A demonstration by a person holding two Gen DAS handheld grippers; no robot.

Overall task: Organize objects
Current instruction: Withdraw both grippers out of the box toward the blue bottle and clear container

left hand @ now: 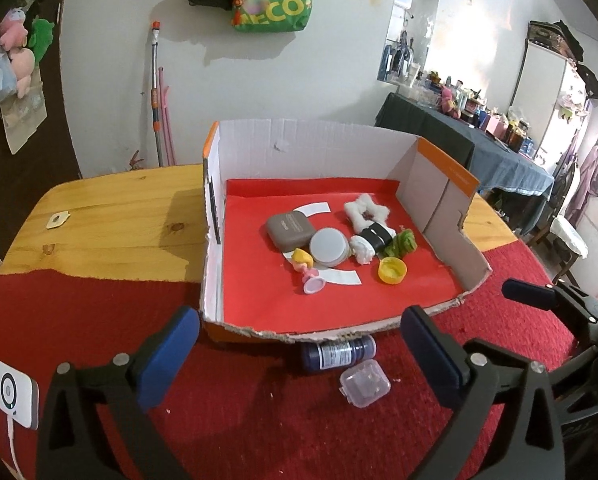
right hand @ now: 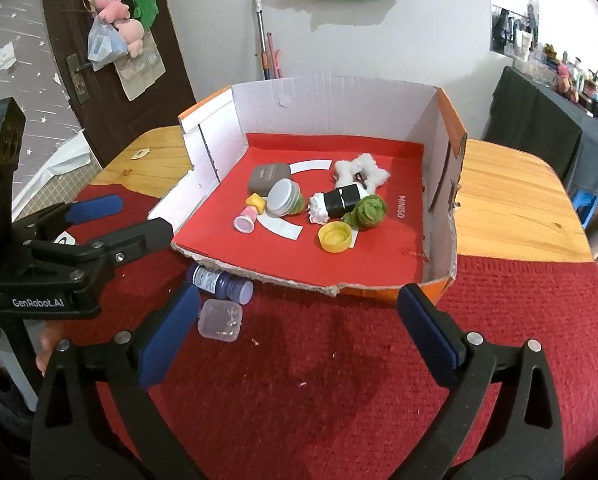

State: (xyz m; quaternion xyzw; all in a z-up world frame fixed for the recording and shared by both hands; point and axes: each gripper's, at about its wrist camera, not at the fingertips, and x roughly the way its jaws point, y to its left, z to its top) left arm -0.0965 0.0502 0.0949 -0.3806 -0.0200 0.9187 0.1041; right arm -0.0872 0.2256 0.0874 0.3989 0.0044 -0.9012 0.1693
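Observation:
A cut-open cardboard box (left hand: 311,148) (right hand: 339,100) with a red floor holds several small things: a brown case (left hand: 289,230) (right hand: 267,176), a round silver tin (left hand: 327,246) (right hand: 282,197), a yellow cap (left hand: 392,271) (right hand: 336,237), a black-and-white roll (left hand: 373,240) (right hand: 339,201), a green plush (left hand: 403,243) (right hand: 370,210) and a doll figure (left hand: 305,268) (right hand: 251,210). A dark blue bottle (left hand: 339,354) (right hand: 223,282) lies on the red mat before the box, a clear plastic case (left hand: 365,384) (right hand: 221,320) beside it. My left gripper (left hand: 299,356) (right hand: 131,220) is open above them. My right gripper (right hand: 299,332) is open and empty.
A white device with a cable (left hand: 15,394) lies at the mat's left edge. The wooden table (left hand: 111,216) (right hand: 511,196) extends behind the box, with a small tag (left hand: 57,220) on it. A wall and a door (right hand: 99,60) stand behind.

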